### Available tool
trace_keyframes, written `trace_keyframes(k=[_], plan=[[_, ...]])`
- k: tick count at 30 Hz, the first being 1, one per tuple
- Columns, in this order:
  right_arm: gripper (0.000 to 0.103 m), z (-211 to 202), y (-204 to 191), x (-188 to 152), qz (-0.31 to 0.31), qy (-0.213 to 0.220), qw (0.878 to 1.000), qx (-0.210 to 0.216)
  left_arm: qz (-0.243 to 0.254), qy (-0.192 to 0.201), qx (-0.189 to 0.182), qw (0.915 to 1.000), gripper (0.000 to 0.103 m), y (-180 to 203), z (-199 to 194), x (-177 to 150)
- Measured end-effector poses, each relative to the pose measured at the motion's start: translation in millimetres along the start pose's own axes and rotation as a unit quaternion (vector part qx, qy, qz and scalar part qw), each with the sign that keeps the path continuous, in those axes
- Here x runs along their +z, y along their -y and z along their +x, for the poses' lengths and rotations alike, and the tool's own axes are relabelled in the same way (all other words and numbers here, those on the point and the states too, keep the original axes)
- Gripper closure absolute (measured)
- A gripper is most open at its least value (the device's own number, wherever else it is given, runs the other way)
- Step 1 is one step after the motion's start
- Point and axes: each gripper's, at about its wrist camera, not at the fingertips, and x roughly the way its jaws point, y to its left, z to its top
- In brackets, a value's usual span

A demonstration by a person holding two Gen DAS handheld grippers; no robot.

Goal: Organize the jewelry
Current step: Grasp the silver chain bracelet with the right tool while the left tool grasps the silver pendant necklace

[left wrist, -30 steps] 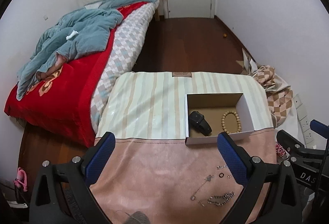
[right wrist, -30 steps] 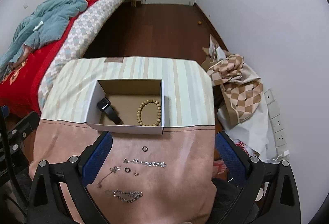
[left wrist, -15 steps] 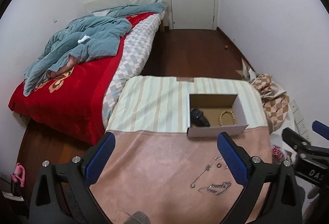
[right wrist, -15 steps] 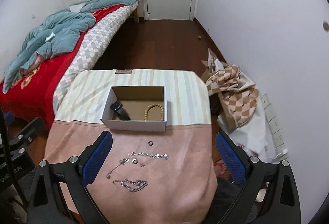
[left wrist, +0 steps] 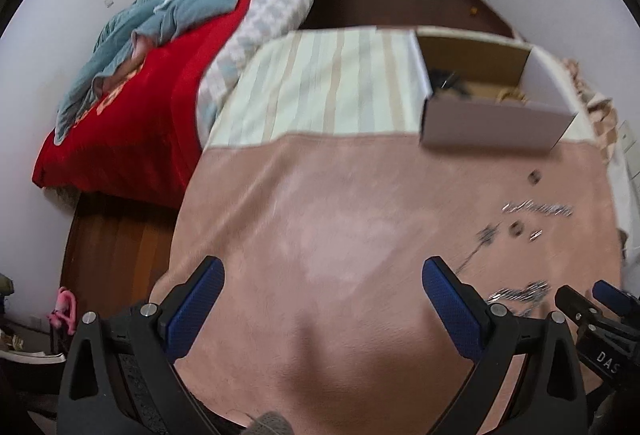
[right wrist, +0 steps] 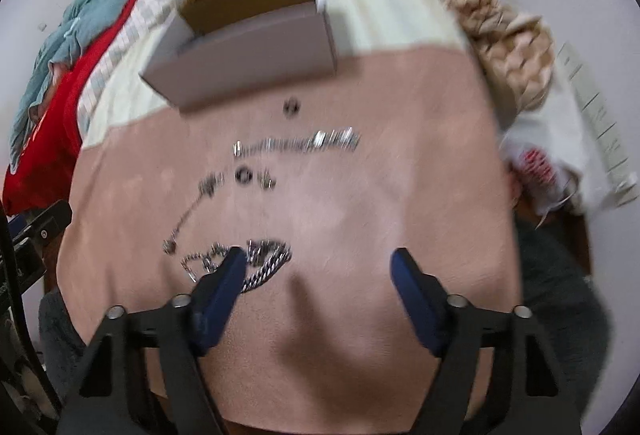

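On the pink blanket [right wrist: 360, 195], at about ten o'clock from our right gripper [right wrist: 318, 263], lies the heap of chain [right wrist: 264, 259]; the left blue finger [right wrist: 224, 287] overlaps its near edge. The jaws are closing, yet only bare blanket shows between them, with the chain off to one side. We judge the first risk to be just that: they may shut on cloth, or nip one loop and drag the rest across the nap. Tangling is another worry, since the thin pendant chain [right wrist: 188, 213] runs just beside the heap. Motion blur makes fine aiming doubtful.

Farther off, toward twelve o'clock, lie a straight bracelet [right wrist: 296, 145], two small rings [right wrist: 291, 107] [right wrist: 243, 175] and the cardboard box [right wrist: 248, 63], where we suppose the jewelry belongs.

Our left gripper [left wrist: 322, 275] stands wide apart over empty blanket, holding nothing. Its view alone looks into the box [left wrist: 492, 123], where something dark [left wrist: 448, 81] and some beads [left wrist: 510, 95] rest; the right view sees only the box's outer wall. The right view alone shows the chain against the finger.
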Motion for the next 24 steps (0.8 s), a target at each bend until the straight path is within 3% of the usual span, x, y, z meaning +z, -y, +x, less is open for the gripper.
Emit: trace_keyframes(k=[3, 6, 7, 8, 16, 24], plan=[[0.037, 22, -10, -7, -0.014, -0.006, 1.000, 0.001, 0.000, -0.013, 0.003, 0.9999, 0.002, -5, 11, -4], [0.052, 28, -30, -14, -0.070, 0.018, 0.996, -0.052, 0.006, -0.020, 0.000, 0.9998, 0.002, -3, 19, -5], [0.081, 28, -35, -16, -0.079, 0.028, 0.995, -0.051, 0.009, -0.023, -0.003, 0.9997, 0.002, -2, 22, -6], [0.095, 28, -37, -16, -0.081, 0.029, 0.995, -0.053, 0.011, -0.026, -0.006, 0.9996, 0.002, 0, 24, -7], [0.096, 13, -5, -8, -0.013, 0.040, 0.999, -0.030, 0.022, -0.046, -0.058, 0.9970, 0.002, 10, 34, -15], [0.096, -5, 38, 12, 0.027, 0.058, 0.997, -0.047, 0.050, -0.072, -0.126, 0.9882, 0.003, 52, 46, -26]])
